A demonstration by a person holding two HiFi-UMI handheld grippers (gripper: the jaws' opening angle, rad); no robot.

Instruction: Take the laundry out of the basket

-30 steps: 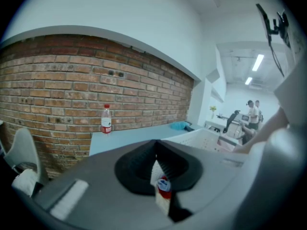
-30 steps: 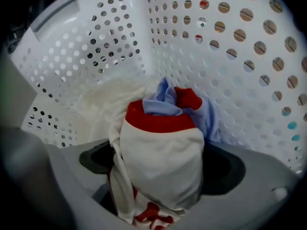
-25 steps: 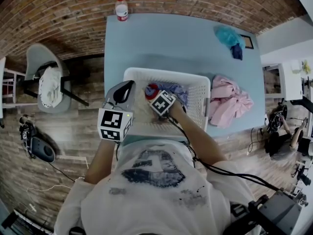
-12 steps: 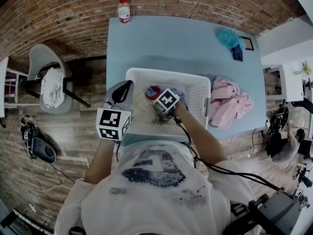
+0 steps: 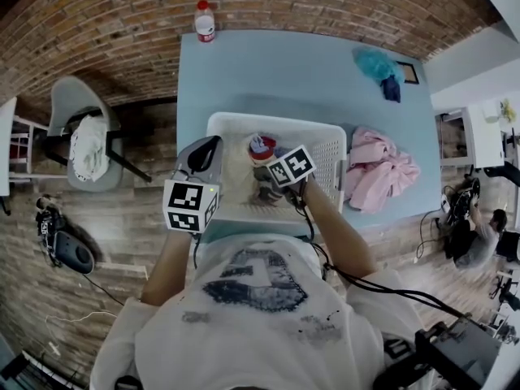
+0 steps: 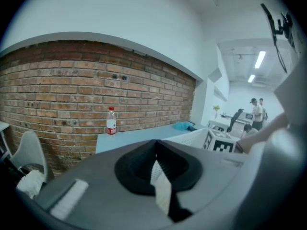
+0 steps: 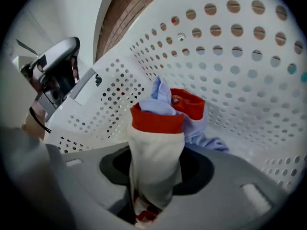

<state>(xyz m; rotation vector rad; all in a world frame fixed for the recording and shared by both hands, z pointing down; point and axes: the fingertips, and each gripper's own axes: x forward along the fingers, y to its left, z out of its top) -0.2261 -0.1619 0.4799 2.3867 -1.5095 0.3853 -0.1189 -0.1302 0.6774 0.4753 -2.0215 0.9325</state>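
Observation:
A white perforated laundry basket [image 5: 325, 136] stands on the blue table [image 5: 284, 71]. My left gripper [image 5: 213, 142] lies over its left rim, and in the left gripper view its jaws [image 6: 160, 176] are shut on a strip of that white wall. My right gripper [image 5: 272, 169] reaches down into the basket. Its jaws have just been closing, and now the right gripper [image 7: 153, 186] is shut on a white garment with a red band [image 7: 156, 147]. A light blue cloth [image 7: 165, 99] with a red edge hangs with the garment, above the basket wall [image 7: 230, 56].
Pink clothes [image 5: 380, 169] lie on the table right of the basket, and a teal cloth [image 5: 375, 62] lies at the far right corner. A bottle [image 5: 204, 20] stands at the far left edge. A chair with white cloth [image 5: 81, 140] is at the left.
My right gripper closed on the garment, rolled and rose, so the red-banded cloth now hangs higher in the basket. The left gripper stayed where it was.

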